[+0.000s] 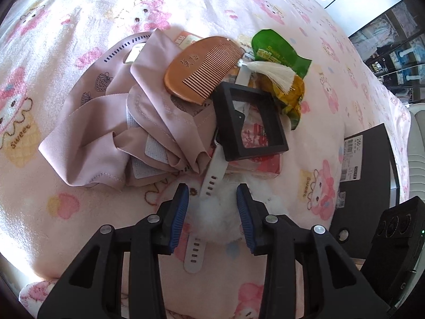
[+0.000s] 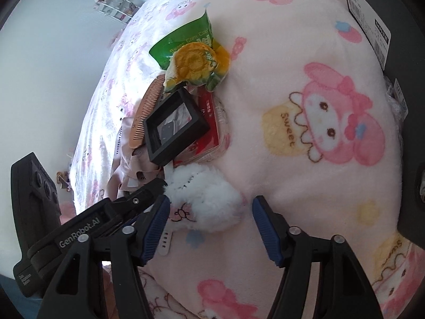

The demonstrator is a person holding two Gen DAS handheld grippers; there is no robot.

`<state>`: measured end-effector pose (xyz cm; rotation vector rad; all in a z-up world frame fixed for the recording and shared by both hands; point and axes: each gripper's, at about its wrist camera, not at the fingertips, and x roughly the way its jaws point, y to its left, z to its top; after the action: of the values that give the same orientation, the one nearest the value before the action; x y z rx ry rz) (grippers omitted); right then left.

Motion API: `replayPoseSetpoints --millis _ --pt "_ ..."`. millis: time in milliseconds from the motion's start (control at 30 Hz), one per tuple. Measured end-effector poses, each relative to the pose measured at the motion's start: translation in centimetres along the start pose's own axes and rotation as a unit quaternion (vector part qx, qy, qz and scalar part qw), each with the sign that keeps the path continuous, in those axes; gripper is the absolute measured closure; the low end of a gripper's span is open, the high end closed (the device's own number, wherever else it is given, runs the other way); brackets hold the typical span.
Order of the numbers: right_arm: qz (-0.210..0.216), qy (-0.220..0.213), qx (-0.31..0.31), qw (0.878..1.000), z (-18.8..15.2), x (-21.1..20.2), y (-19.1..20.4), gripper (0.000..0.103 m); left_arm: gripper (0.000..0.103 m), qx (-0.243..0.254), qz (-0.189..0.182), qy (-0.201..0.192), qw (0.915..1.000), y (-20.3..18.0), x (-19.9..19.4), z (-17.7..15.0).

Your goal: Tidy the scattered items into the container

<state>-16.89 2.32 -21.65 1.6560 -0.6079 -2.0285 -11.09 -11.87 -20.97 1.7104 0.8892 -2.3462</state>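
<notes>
A pile lies on the pink cartoon blanket (image 1: 79, 21): a mauve cloth mask (image 1: 106, 138), a wooden comb (image 1: 196, 66), a black frame box (image 1: 249, 122), a red packet (image 1: 255, 164) and a green-yellow snack bag (image 1: 281, 53). A white watch strap (image 1: 211, 183) runs out from under the box. My left gripper (image 1: 213, 212) is shut on a white fluffy pom-pom (image 1: 215, 223) lying over the strap. In the right wrist view my right gripper (image 2: 211, 228) stands open just in front of the pom-pom (image 2: 209, 202), not touching it. The left gripper's finger (image 2: 156, 184) meets the fluff's left side.
A black box with barcode labels (image 1: 369, 159) stands at the bed's right edge and shows in the right wrist view's top right corner (image 2: 406, 5). The right gripper's black housing (image 1: 393, 239) sits close beside the left one. A white wall (image 2: 39, 66) lies beyond the bed.
</notes>
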Motion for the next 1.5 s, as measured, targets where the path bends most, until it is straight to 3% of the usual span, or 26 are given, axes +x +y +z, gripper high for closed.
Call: replayPoseSetpoints --millis 133,300,400,533,667,867,967,1033,1100,1367,1433,1500 --pt "0.019 -0.012 0.004 1.000 -0.1 -1.1 0.4 0.043 0.066 0.001 -0.086 0.023 0.9961 0.1 -0.2 -0.2" --pt "0.018 -0.032 -0.008 0.999 -0.7 -3.4 1.0 0.044 0.066 0.010 -0.146 0.018 0.9891 -0.4 -1.2 -0.6" --pt "0.013 -0.038 -0.003 0.999 -0.7 -4.0 0.8 0.044 0.066 -0.008 -0.124 0.003 0.9923 -0.1 -1.5 -0.3" --pt "-0.056 -0.038 0.003 0.998 -0.3 -3.5 -0.4 0.044 0.065 -0.037 -0.101 -0.008 0.9942 0.8 -1.5 -0.1" --pt "-0.041 -0.019 0.038 0.998 0.0 -2.1 -2.1 0.044 0.064 -0.053 -0.085 0.000 0.9950 1.4 -0.6 -0.1" --pt "-0.003 -0.010 0.056 0.998 0.8 -1.1 -2.3 0.044 0.064 -0.024 -0.067 0.026 0.9971 0.6 0.4 -0.4" --pt "0.020 0.000 0.053 0.998 1.0 -0.7 -1.7 0.044 0.063 -0.023 -0.082 0.035 0.9957 0.6 0.6 -0.5" --pt "0.036 -0.005 0.044 0.998 0.8 -1.2 -1.2 0.045 0.063 -0.025 -0.120 0.039 0.9917 0.8 0.4 -0.5" --pt "0.032 -0.020 0.030 0.999 0.5 -2.2 -0.7 0.046 0.063 -0.025 -0.156 0.046 0.9863 0.7 0.3 -0.5" --pt "0.034 -0.046 0.053 0.997 -1.2 -6.3 -2.0 0.049 0.063 0.038 -0.228 0.084 0.9692 -2.3 0.4 -1.5" --pt "0.040 -0.055 0.065 0.996 -2.0 -7.3 -2.7 0.049 0.061 0.054 -0.229 0.088 0.9679 -3.1 0.3 -1.9" --pt "0.046 -0.053 0.070 0.995 -2.5 -7.7 -3.2 0.049 0.060 0.060 -0.203 0.078 0.9741 -3.2 0.1 -2.2"
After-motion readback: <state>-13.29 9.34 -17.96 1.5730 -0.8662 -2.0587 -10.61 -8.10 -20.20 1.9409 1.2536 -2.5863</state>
